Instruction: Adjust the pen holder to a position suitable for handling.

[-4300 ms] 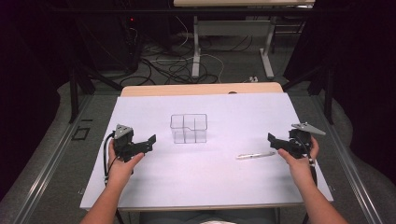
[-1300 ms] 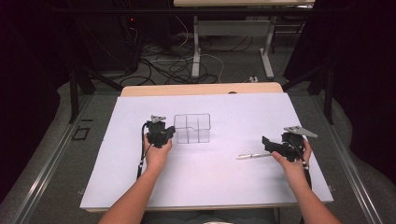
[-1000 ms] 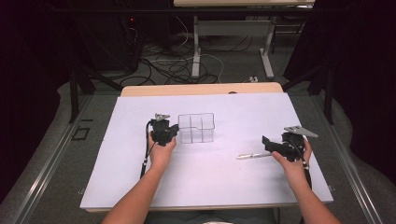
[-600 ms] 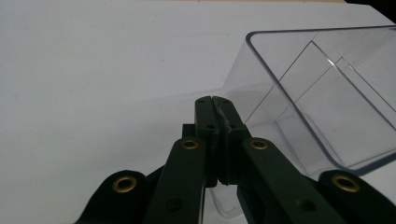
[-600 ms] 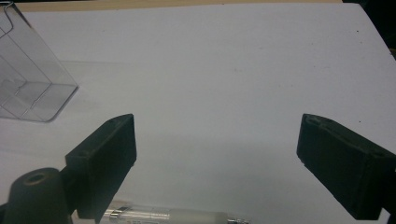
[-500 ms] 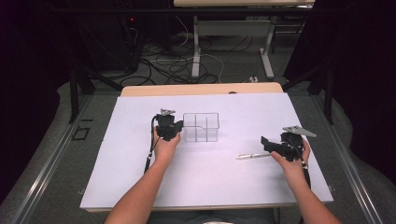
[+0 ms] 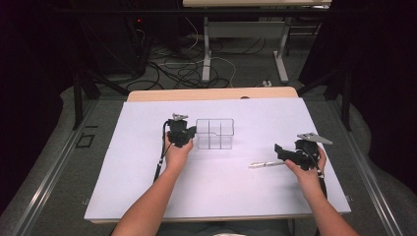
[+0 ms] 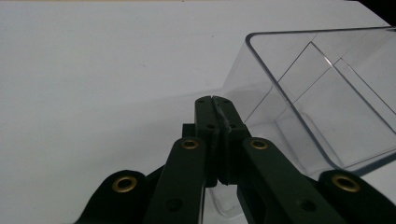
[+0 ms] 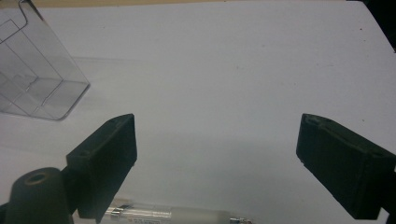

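At the white-covered counter (image 7: 147, 196), you work a hand-held gripper in each hand. The clear divided box (image 7: 215, 133) stands near the middle of the counter, and everything else is placed from it. Your left hand-held gripper (image 7: 187, 133) sits at the box's left end; in the left gripper view its jaws are pressed together against the box's near corner, seemingly pinching the thin clear wall (image 8: 261, 70), though the wall between the pads is hard to make out. The box looks tilted in that view, which may only be the camera's angle.

To the right of the box and nearer you, your right hand-held gripper (image 7: 281, 150) has its jaws spread wide and holds nothing. The slim pen-like stick (image 7: 265, 163), white with a clear or metallic end, lies flat on the counter to the right of the box and on your side of it, its long axis running roughly left to right, along the box's long side. It lies just below and in front of the open jaws, closer to the left jaw in the right gripper view (image 9: 173, 214). Your right hand is plainly the nearer one; a pick would likely mean dipping down and straddling the stick across its width.
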